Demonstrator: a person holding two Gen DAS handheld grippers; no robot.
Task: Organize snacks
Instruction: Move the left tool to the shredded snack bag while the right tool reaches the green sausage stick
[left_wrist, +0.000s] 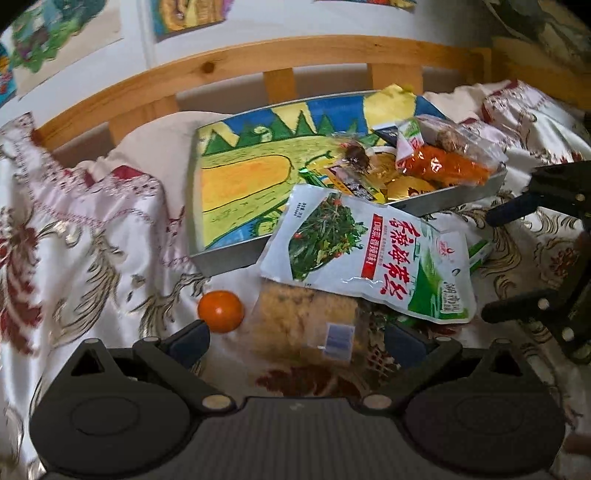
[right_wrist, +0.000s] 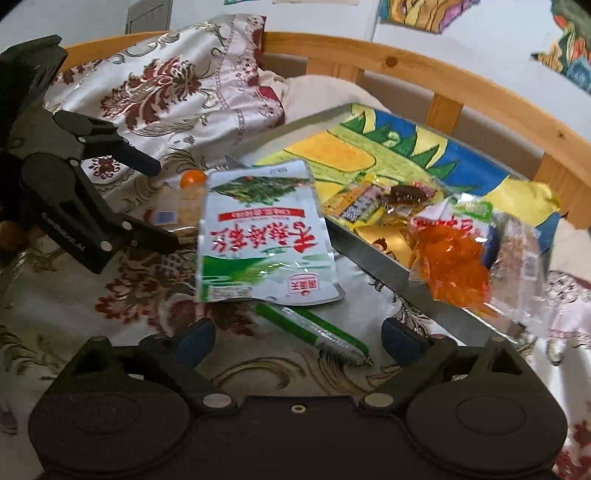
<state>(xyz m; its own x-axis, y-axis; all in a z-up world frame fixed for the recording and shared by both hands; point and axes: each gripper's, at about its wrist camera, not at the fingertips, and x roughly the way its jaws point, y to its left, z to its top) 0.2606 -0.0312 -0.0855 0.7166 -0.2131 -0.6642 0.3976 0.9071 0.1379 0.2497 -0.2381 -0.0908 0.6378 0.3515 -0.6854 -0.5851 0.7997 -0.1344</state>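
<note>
Left wrist view, left to right: orange (left_wrist: 221, 311) lower left on cloth; left gripper (left_wrist: 297, 341) spread wide, nothing held, bread pack (left_wrist: 306, 325) between fingers. Seaweed packet (left_wrist: 364, 254) centre, leaned on tray (left_wrist: 229, 254). Right gripper (right_wrist: 298, 338) spread, empty, green sausage stick (right_wrist: 314, 328) between fingers. Best gripped mid-length, then lifted into tray.

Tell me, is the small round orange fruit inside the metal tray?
No, the orange fruit lies on the patterned cloth outside the tray.
</note>
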